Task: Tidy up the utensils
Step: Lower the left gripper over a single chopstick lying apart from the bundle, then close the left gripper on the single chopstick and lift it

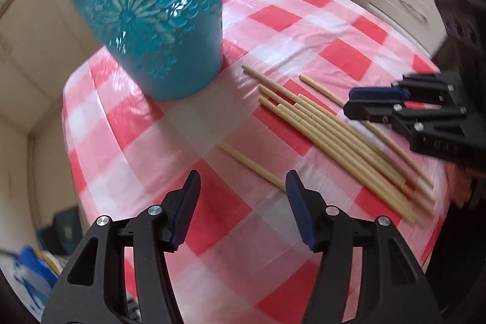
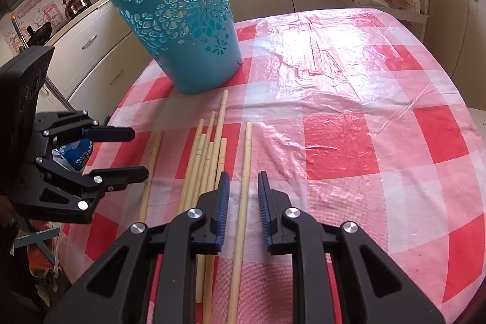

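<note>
— Eight or so chopsticks (image 2: 209, 172) logged, flat on the checked counter (image 2: 349, 141), most in a loose bundle pointing toward the bin.
— And the strays?
— Two. One single chopstick (image 2: 243, 196) lying right of the bundle, between the fingers of the right gripper (image 2: 241, 208); another stray chopstick (image 1: 252, 167) left of the bundle, just ahead of the left gripper (image 1: 243, 211).
— Finger states?
— Right: narrow, straddling the single stick, pads apparently not pressing yet. Left: fairly wide, nothing between.
— Handling note for the pick?
— Best closed squarely across the stick, somewhere near mid-length, so no drooping on the lift (thin round sticks roll easily on slick plastic sheeting). Worth keeping clear of the bundle on the left pad's side to avoid dragging a neighbour along.
— Container?
— One teal cut-out bin (image 2: 182, 29), upright beyond the sticks' far ends, near but apart. Contents: cannot tell, interior hidden from both views.
— Progress?
— Judged early; all visible sticks not yet binned.
</note>
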`<control>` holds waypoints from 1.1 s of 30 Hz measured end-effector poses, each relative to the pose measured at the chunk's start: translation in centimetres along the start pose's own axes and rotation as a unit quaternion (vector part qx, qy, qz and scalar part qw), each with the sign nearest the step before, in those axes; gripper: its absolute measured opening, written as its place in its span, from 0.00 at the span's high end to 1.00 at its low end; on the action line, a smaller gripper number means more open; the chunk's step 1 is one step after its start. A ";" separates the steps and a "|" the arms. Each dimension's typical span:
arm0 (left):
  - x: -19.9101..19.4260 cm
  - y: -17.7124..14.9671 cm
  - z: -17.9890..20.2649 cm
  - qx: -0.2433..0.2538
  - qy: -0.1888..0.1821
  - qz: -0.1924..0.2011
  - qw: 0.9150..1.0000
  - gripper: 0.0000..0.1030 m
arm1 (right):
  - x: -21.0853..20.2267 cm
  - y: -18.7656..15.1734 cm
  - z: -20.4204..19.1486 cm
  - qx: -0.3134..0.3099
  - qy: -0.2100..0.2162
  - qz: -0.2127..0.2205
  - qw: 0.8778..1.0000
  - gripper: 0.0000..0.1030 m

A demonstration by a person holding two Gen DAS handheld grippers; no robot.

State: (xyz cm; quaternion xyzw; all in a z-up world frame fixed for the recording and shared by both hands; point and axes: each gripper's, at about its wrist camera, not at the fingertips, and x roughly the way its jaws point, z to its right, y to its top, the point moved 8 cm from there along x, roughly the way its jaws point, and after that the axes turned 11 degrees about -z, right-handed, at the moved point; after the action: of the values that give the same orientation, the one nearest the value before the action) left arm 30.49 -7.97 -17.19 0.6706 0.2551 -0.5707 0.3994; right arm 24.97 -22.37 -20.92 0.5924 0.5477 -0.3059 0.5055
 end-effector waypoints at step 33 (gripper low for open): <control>0.5 0.8 1.1 0.004 0.045 0.009 0.999 0.71 | 0.8 0.5 -1.6 -0.067 -0.088 -0.003 0.994 0.79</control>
State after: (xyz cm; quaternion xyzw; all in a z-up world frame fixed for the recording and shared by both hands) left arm 30.61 -9.42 -17.49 0.6994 0.2642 -0.5375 0.3901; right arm 25.35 -20.59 -21.02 0.5264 0.5218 -0.3214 0.5894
